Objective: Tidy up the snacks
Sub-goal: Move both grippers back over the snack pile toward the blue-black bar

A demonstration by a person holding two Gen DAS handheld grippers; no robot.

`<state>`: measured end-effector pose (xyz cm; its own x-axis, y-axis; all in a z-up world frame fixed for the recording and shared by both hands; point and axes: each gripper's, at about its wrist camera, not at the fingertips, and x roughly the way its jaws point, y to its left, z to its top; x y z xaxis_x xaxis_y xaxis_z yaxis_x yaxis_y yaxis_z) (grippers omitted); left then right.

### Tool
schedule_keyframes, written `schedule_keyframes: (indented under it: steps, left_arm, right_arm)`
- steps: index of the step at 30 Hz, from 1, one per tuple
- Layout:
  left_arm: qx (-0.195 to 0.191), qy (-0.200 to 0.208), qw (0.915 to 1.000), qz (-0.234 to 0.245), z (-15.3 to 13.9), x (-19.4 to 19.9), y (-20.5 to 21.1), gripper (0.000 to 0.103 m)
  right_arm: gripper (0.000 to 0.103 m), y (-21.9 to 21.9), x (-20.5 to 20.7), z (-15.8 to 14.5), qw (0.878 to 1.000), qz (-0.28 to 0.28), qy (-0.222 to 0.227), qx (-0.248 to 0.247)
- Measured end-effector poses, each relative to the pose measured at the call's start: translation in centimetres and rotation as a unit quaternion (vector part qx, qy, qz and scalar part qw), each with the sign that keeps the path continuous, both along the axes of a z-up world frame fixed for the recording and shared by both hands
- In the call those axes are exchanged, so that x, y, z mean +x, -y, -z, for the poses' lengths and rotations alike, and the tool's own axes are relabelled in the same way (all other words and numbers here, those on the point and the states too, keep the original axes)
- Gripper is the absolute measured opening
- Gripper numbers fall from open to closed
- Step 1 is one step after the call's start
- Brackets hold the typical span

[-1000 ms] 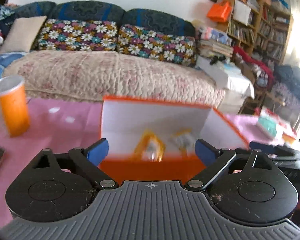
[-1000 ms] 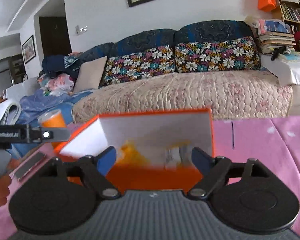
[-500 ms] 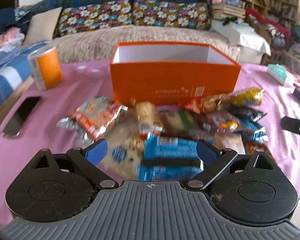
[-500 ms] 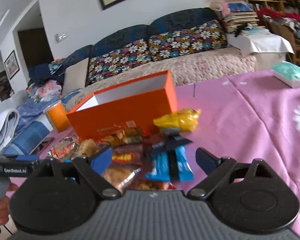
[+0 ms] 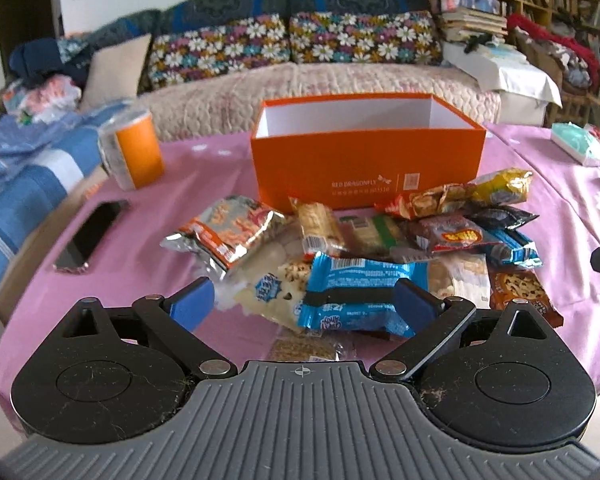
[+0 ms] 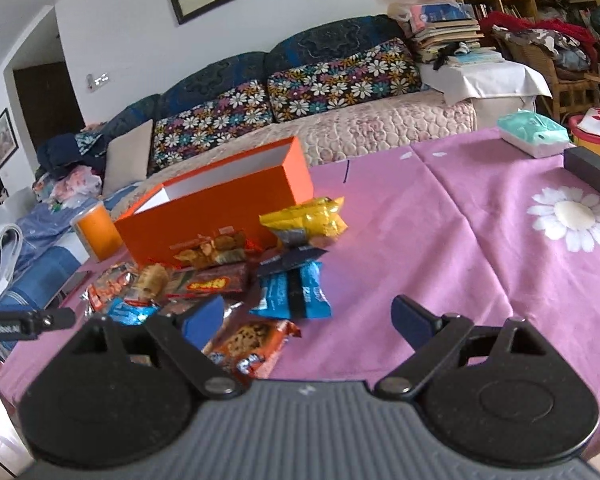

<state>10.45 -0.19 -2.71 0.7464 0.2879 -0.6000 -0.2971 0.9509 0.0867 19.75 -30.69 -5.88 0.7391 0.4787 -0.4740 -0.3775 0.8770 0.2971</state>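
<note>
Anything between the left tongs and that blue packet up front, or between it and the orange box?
Nothing visible blocks the open left tongs from the blue packet; it lies on top, nearest them. Toward the orange box, the other snacks lie heaped between, so it probably needs lifting over them and the box wall.

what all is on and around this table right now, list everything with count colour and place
box: 1, orange with white inside, open, mid table behind the snacks
snack packets: a heap, too overlapped to count; blue, yellow, brown, orange-silver, pale; in front of the box
blue packet: 1, nearest the left gripper
can: 1, orange and silver, left of the box
phone: 1, black, flat near the table's left edge
tissue pack: 1, teal and white, far right
tablecloth: 1, pink with a white daisy
sofa: 1, dark blue, floral cushions, behind the table
left gripper: jaws open above the heap
right gripper: jaws open, nothing held
</note>
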Motion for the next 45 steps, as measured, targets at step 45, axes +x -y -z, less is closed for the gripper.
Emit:
schedule_keyframes:
  steps: [45]
  left_arm:
    - [-0.106, 0.02, 0.9889, 0.102, 3.2, 1.9, -3.7, 0.086]
  right_arm:
    - [0.093, 1.2, 2.1, 2.0, 0.998, 0.039, -0.04, -0.006]
